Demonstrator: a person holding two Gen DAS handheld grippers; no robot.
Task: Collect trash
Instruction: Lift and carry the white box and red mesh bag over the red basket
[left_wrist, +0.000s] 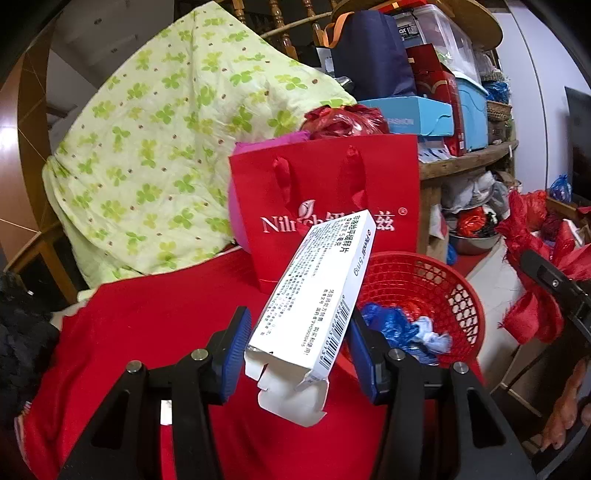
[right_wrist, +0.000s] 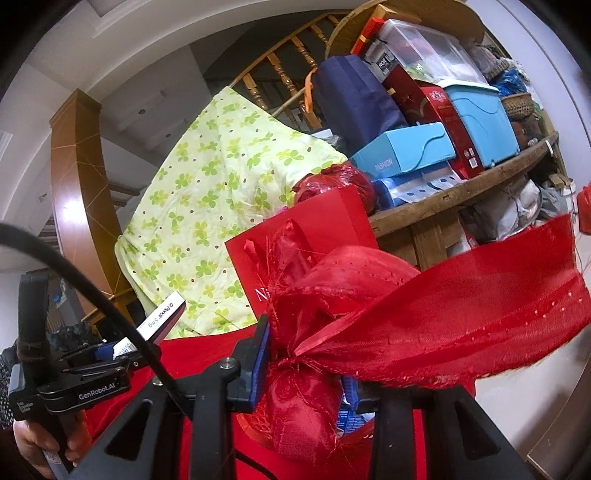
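Left wrist view: biggest thing is the clover-print quilt (left_wrist: 155, 147) filling the upper left, draped over something. Below it a red cloth (left_wrist: 166, 332) covers the lower frame. A red paper bag (left_wrist: 325, 192) stands at centre, touching the cloth, with a crumpled red plastic bag (left_wrist: 343, 122) poking out behind its top edge. Upper right is a cluttered wooden shelf (left_wrist: 461, 162) stacked with boxes. A red basket (left_wrist: 436, 295) sits lower right of centre, with blue and white wrappers (left_wrist: 402, 328) already inside.

The left tongs (left_wrist: 295, 350) are clenched on a white medicine box (left_wrist: 317, 291), its open flap end toward the camera, tilted up and right so it overlaps the paper bag. It's just left of the basket, not in it.

Right wrist view: the right tongs (right_wrist: 306, 373) are grasping a red fabric bow (right_wrist: 406, 314) by its knot, ribbon tails flaring to the right edge. The basket mostly hides behind it. The other tongs and a hand (right_wrist: 33, 443) show at lower left.
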